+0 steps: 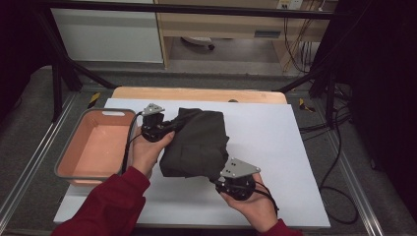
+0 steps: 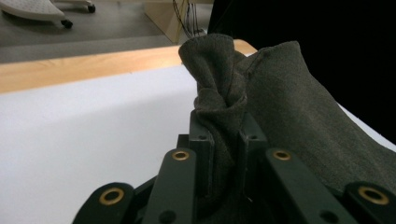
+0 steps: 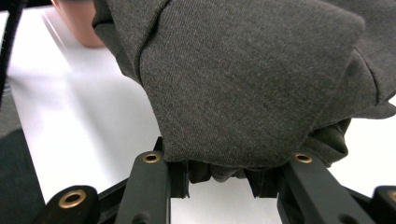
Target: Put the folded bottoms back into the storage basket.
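Note:
A dark grey folded cloth (image 1: 197, 143) hangs between my two grippers above the white sheet (image 1: 275, 142). My left gripper (image 1: 171, 127) is shut on its far left corner; in the left gripper view a bunched twist of cloth (image 2: 219, 107) is pinched between the jaws at my left gripper (image 2: 225, 140). My right gripper (image 1: 222, 173) is shut on the near right edge. In the right gripper view a thick fold of cloth (image 3: 243, 88) fills the gap at my right gripper (image 3: 218, 179) and drapes over the jaws.
A pink bin with a grey rim (image 1: 69, 162) stands at the left edge of the sheet, close to the left hand. The wooden table edge (image 1: 196, 93) runs behind the sheet. Cables (image 1: 339, 187) lie on the floor to the right.

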